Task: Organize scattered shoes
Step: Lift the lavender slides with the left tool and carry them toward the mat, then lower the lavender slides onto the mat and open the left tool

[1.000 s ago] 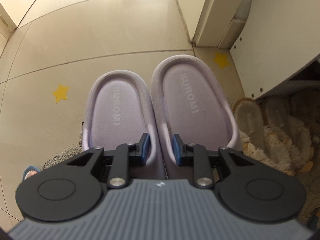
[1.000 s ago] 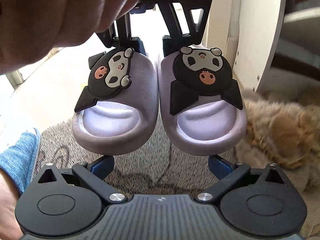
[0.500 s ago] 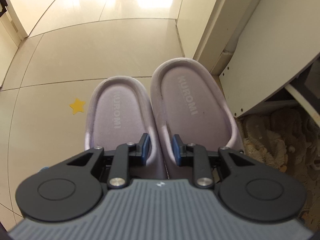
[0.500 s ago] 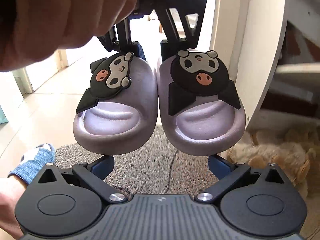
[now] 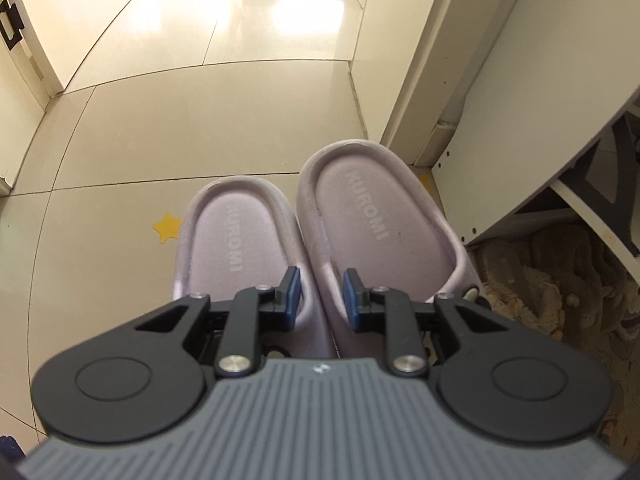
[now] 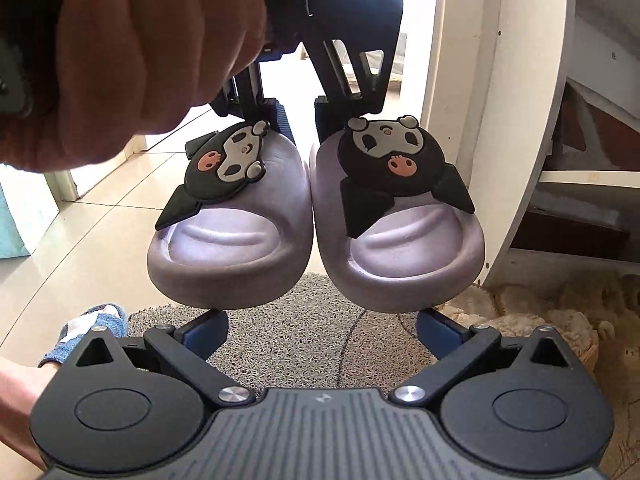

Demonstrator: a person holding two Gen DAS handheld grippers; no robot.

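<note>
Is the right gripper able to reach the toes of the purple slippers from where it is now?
Probably yes. The right gripper is open, and the purple slippers hang just beyond its fingertips, held up together by the left gripper. Only the grey mat lies below, so nothing blocks the way.

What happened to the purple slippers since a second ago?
The left tongs lifted the purple slippers higher off the grey mat: the floor now looks further away, and the yellow star sits lower beside them. Nothing was let go. The left tongs still pinch both slippers together, and the right tongs stay open below their toes.
</note>
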